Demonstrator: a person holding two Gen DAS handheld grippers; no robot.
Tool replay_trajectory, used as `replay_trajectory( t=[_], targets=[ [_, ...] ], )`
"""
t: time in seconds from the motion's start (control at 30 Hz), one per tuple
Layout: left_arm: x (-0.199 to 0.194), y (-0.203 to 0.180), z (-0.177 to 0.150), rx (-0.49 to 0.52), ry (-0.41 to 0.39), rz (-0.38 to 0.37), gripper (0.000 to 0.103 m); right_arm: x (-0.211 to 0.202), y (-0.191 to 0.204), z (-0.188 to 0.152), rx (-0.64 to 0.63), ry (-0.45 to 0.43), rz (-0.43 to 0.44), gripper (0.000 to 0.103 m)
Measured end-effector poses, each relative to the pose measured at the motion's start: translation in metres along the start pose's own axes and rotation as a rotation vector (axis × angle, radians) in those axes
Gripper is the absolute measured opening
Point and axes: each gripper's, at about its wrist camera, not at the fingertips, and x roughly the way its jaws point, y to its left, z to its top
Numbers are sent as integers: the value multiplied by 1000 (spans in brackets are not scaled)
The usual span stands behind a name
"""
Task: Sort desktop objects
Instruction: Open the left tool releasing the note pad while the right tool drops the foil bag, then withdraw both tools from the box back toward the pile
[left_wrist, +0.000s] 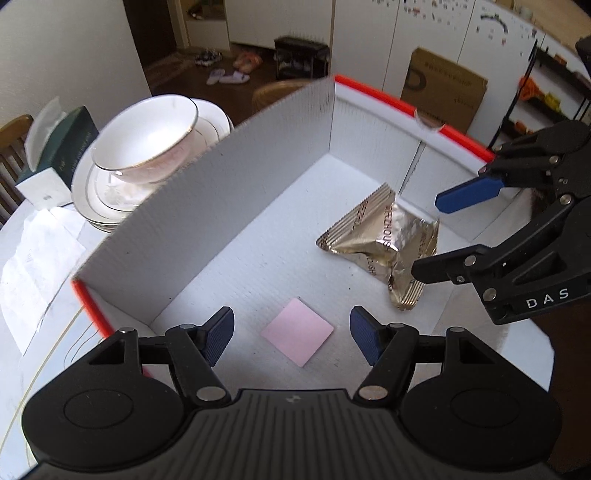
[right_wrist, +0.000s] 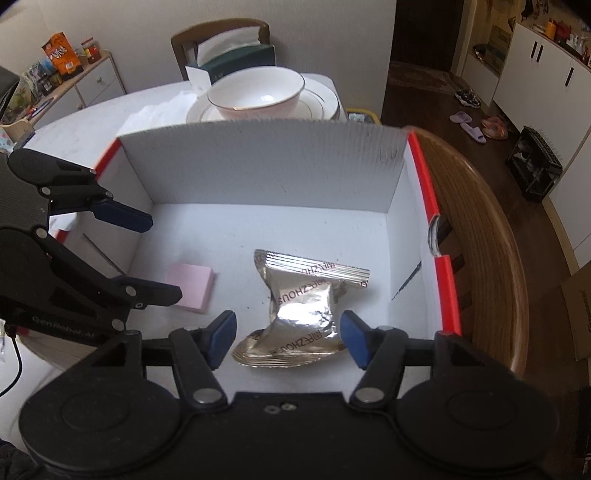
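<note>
Crinkled gold foil packet (right_wrist: 301, 312), unheld.

Right tongs (right_wrist: 288, 334) gape over foil packet (right_wrist: 301, 308) in box (right_wrist: 258, 166).

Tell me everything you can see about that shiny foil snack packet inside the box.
The foil packet is a crinkled, pale-gold metallic pouch with ribbed, crimped seals at both ends and dark printed lettering. It looks sealed and puffed in the middle. It lies flat on the white floor of the box, apart from the pink sticky pad. The open right gripper hangs above its near end without gripping it.
</note>
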Motion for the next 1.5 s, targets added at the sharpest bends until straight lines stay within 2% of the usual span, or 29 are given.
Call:
replay_trajectory(
  t=[0.5,0.73,0.9,1.23,1.5],
  targets=[
    [-87,19,-39,-50,-194,-8,68,-48,47,-4,-37,-101,28,64],
    [-129,22,-71,-85,-285,0,68,-66,80,-10,-54,-164,53,74],
    [-157,33,-100,-129,-326,6,76,-72,110,-12,-76,-201,73,77],
    [-192,64,-154,-216,-376,39,77,-72,168,-15,-100,-245,77,78],
    [-210,87,-197,-275,-407,79,77,-65,200,-23,-63,-261,52,78]
  ],
)
